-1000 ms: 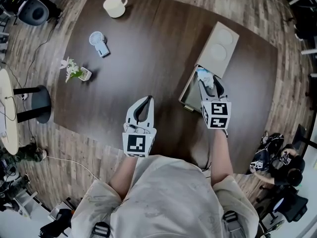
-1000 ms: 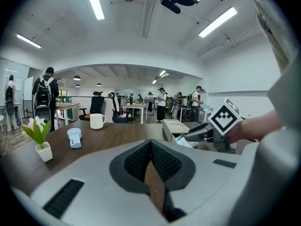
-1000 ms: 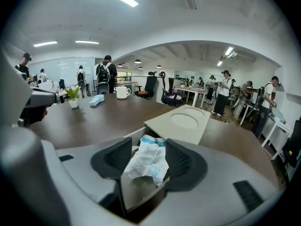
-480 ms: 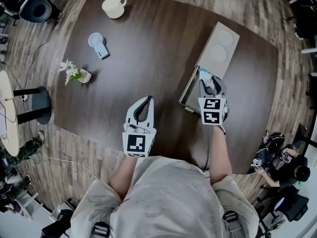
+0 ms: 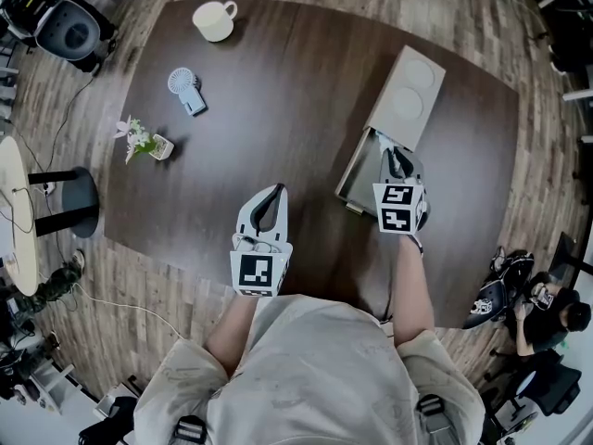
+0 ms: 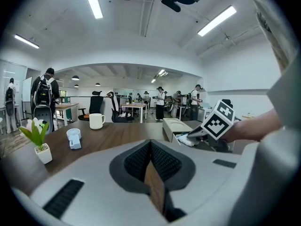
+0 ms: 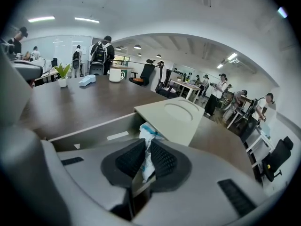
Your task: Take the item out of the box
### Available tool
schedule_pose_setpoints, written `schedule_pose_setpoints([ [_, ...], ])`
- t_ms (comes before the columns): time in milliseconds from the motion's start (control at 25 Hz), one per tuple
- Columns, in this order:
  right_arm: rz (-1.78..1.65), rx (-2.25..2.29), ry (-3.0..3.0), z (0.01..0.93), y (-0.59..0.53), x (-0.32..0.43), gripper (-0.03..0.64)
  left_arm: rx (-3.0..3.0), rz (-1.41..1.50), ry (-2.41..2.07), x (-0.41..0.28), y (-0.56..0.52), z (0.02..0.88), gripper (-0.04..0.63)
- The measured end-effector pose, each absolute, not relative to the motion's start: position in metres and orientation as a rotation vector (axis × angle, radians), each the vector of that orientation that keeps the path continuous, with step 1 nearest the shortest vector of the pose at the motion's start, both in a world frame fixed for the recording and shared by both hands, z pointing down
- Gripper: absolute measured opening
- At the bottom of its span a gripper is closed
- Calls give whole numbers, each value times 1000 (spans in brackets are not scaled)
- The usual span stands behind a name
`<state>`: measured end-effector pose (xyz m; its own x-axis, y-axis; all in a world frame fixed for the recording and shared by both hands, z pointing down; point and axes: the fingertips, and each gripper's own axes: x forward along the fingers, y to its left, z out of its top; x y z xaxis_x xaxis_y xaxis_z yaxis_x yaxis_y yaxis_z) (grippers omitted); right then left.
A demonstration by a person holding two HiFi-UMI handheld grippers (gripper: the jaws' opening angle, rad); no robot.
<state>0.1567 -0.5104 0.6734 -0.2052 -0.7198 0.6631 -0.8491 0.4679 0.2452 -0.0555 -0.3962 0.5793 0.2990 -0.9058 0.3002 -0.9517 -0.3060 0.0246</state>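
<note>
white crinkled plastic with blue print is what you have hold of: the item, a soft wrapped packet, sits in the open end of the box, partly tucked under the edge of the slid-back lid. your right gripper points down into that opening, and its fingers have just been closing; the packet's near edge is now pinched between the dark ribbed pads. from the head view the gripper covers most of the packet, so how much of it lies inside the box is hard to say.

the step in hand looks like the grasp itself, with the lifting-out not yet begun. the next move probably calls for drawing the packet back and up, out from under the lid, slowly enough that the thin wrapper doesn't slip from the pads or snag on the cardboard. the box is light-looking and nothing steadies it, so it may shift with the pull.

your left gripper hovers at the near edge of the dark wooden desk, well apart from the box, fingers pressed together with nothing between them. a mug, a handheld fan and a small potted flower stand on the far left of the desk, clear of the work.
</note>
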Motion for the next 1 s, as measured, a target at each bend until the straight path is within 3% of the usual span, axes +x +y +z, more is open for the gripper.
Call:
schedule_pose_setpoints([
  [1000,273,1257,-2027,656,-480,148,12,2449,295,-1759,-52,-373,542,3],
])
